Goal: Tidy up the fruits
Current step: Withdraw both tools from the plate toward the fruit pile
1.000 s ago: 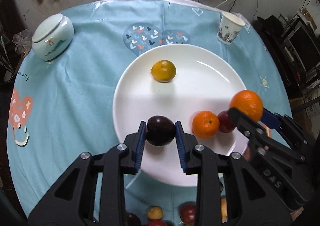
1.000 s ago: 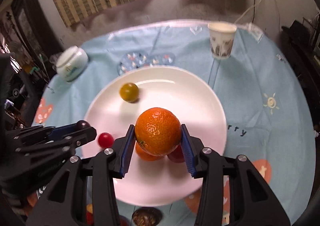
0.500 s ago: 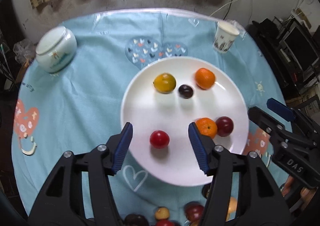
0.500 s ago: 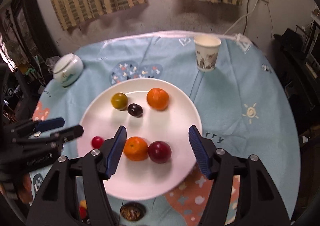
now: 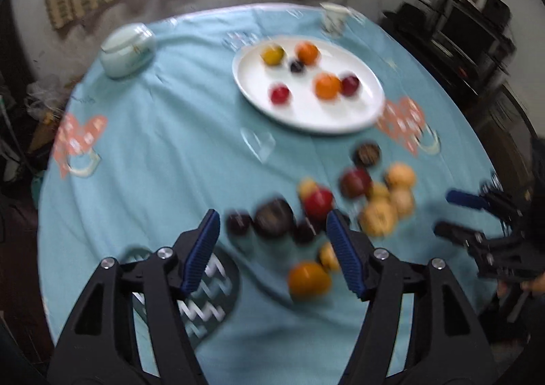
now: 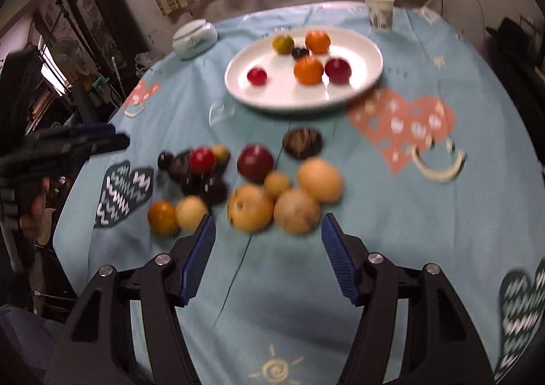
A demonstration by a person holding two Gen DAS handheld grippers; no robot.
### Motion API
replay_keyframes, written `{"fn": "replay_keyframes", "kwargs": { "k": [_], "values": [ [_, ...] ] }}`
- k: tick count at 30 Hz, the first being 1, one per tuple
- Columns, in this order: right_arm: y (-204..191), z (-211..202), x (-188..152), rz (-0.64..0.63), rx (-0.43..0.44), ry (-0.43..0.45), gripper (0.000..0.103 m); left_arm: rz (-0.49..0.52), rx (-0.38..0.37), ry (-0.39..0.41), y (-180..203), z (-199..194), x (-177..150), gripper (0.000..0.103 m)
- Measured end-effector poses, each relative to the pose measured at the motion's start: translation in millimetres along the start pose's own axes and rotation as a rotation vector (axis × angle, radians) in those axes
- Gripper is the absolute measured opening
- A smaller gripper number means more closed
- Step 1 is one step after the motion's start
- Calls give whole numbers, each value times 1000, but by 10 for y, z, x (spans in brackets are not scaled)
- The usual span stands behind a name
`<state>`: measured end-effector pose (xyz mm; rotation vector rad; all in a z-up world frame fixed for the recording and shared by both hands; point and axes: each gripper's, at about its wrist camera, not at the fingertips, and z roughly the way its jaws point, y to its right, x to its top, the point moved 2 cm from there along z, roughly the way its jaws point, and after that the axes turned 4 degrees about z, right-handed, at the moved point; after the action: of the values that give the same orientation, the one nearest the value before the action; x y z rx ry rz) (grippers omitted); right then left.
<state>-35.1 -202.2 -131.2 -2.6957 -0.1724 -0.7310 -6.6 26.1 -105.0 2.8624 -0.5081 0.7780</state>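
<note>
A white plate point(image 6: 361, 87) at the far middle of the blue cloth holds several fruits: two oranges point(image 6: 308, 70), a yellow-green fruit point(image 6: 283, 44), a small dark plum point(image 6: 300, 52), a red cherry-like fruit point(image 6: 257, 76) and a dark red plum point(image 6: 337, 70). A loose pile of fruit point(image 6: 252, 180) lies on the cloth nearer me, with tan pears point(image 6: 297, 211), red and dark plums and a small orange point(image 6: 162, 217). My right gripper point(image 6: 267, 242) is open just short of the pears. My left gripper point(image 5: 272, 242) is open over the dark plums point(image 5: 274, 218) of the pile.
A lidded pale green jar point(image 6: 194, 39) stands at the far left and a paper cup point(image 6: 379, 13) at the far right behind the plate. The round table's edge curves close on all sides. Dark furniture and clutter surround it.
Both grippers let go of their fruit onto the plate, opened, and pulled back and up from the plate toward the loose pile near the table's front.
</note>
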Motion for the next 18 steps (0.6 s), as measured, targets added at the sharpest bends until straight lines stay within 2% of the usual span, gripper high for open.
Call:
{"fn": "replay_keyframes", "kwargs": {
  "k": [3, 6, 15, 18],
  "values": [
    [-44, 15, -173, 21, 2, -16, 65, 49, -17, -45, 163, 90, -293, 67],
    [-102, 19, -239, 18, 5, -23, 65, 64, -27, -66, 251, 169, -447, 67],
    [-135, 45, -332, 33, 12, -35, 65, 96, -26, -102, 347, 458, -494, 67],
    [-115, 57, -351, 36, 7, -42, 65, 109, -25, -117, 366, 567, -480, 63]
  ]
}}
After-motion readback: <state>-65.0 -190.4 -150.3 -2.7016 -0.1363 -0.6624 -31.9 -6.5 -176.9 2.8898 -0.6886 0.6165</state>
